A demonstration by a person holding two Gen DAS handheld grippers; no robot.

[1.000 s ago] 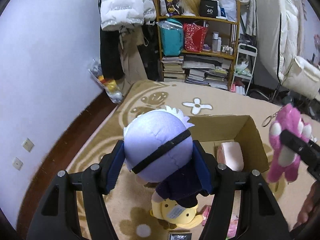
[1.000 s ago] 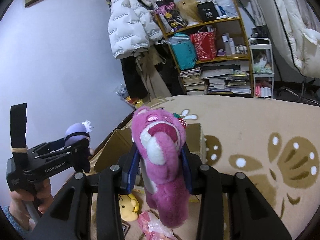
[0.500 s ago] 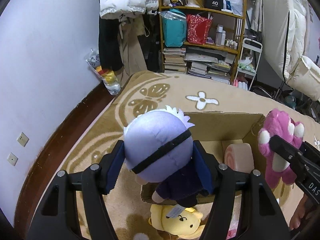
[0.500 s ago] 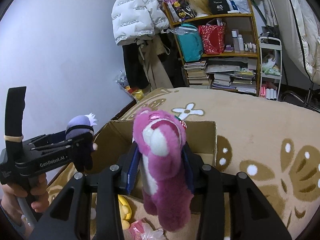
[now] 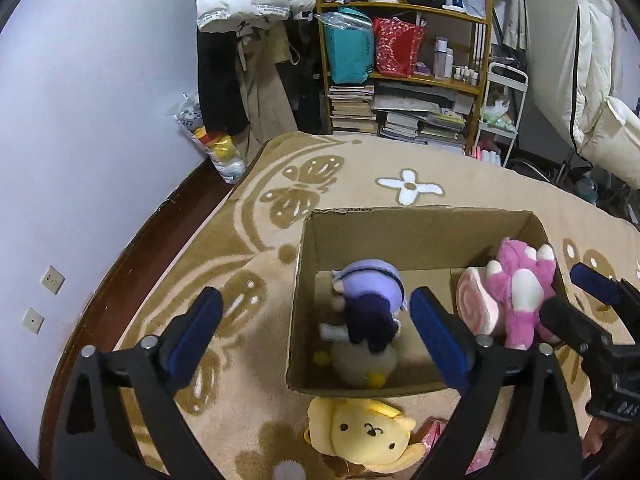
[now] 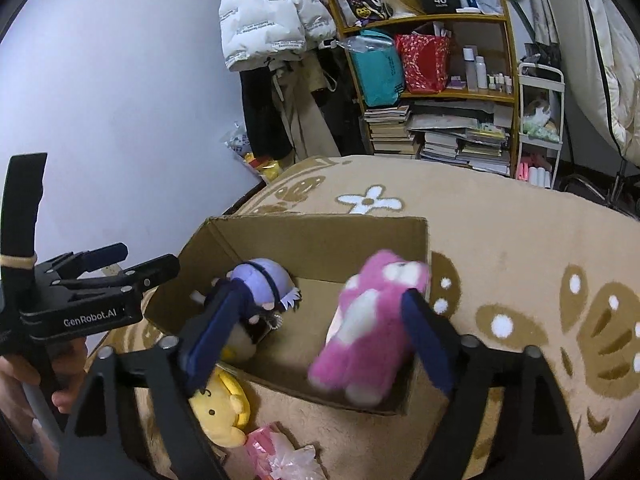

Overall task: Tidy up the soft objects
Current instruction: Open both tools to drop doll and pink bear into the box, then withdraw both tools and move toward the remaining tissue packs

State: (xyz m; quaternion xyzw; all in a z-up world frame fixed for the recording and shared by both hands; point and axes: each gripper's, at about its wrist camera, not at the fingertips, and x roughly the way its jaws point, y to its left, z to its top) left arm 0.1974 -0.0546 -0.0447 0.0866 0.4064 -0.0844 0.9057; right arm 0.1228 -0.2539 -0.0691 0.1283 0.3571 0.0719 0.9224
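Note:
An open cardboard box [image 5: 420,214] [image 6: 320,220] stands on the beige rug. My left gripper [image 5: 312,308] [image 6: 140,262] hovers over its left half, jaws opening and wide apart, with nothing between the pads. The purple-haired doll [image 5: 368,304] [image 6: 260,284] lies in the box on a white plush [image 5: 368,364]. My right gripper [image 6: 320,304] [image 5: 564,292] is over the right half, its jaws opening too. The pink bear [image 6: 372,320] [image 5: 524,292], blurred, hangs loose between them, against a pink roll cushion [image 5: 476,304].
A yellow plush [image 5: 368,436] [image 6: 220,408] and a pink plastic packet [image 6: 280,452] lie on the rug in front of the box. A full wooden shelf [image 5: 404,80], hanging coats and a white cart [image 5: 500,112] line the far wall.
Both grippers came down over the box and opened. The purple-haired doll dropped out of the left one into the box, and the pink bear slipped free of the right one.

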